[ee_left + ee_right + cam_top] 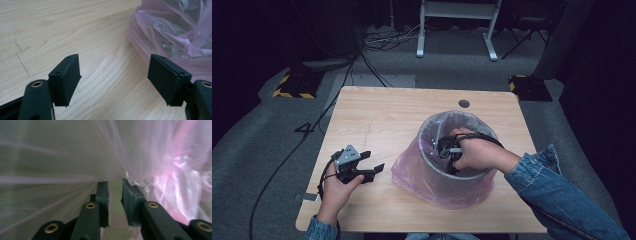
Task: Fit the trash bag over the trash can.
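Pink bin liner [412,172] half-seated; my right gripper [115,202], jaws nearly closed, works inside the bin [432,165]; left gripper [362,167] waits, jaws open.

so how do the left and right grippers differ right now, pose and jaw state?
The left gripper rests low over the wooden table beside the bin, while the right gripper reaches down inside the pink bag lining the bin. The left's jaws stand wide apart with nothing between them; the right's are nearly closed, with a fold of bag film between them. Both are hand-held, with black jaws.
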Available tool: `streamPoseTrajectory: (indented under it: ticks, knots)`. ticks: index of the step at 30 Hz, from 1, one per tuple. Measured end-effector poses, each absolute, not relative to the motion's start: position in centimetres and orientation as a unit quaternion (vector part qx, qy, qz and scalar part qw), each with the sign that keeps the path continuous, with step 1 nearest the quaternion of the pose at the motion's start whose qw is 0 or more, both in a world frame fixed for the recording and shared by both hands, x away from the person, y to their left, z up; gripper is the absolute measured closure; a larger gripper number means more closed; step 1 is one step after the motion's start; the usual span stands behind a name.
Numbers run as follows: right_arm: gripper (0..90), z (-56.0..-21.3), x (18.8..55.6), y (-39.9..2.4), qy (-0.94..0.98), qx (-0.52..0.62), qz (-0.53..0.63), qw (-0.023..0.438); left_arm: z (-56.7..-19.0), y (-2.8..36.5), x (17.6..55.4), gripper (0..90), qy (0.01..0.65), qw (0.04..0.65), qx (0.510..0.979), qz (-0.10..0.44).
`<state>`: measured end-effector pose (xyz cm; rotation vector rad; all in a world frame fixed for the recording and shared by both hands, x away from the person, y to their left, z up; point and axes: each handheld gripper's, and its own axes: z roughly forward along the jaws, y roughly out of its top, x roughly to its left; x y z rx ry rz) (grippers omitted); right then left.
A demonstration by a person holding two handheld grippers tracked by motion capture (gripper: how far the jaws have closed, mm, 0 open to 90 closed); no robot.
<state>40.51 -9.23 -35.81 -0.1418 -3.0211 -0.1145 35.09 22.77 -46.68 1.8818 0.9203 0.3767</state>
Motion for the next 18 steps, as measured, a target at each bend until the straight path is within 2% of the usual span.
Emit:
streamPoseTrajectory:
  ticks: [12, 15, 18]
  knots:
    - [50.5, -38.5, 41.3, -8.7, -0.997, -0.046, -0.045, 0.046, -46.8, 23.0, 35.0, 26.0, 0.379, 0.484, 0.774, 0.155]
    - [41.2, -37.9, 41.3, -8.9, -0.996, -0.043, -0.064, 0.036, -46.8, 23.0, 35.0, 26.0, 0.378, 0.484, 0.774, 0.154]
    - [38.6, -36.2, 41.3, -9.2, -0.994, -0.050, -0.092, 0.028, -46.8, 22.9, 35.0, 26.0, 0.379, 0.484, 0.774, 0.154]
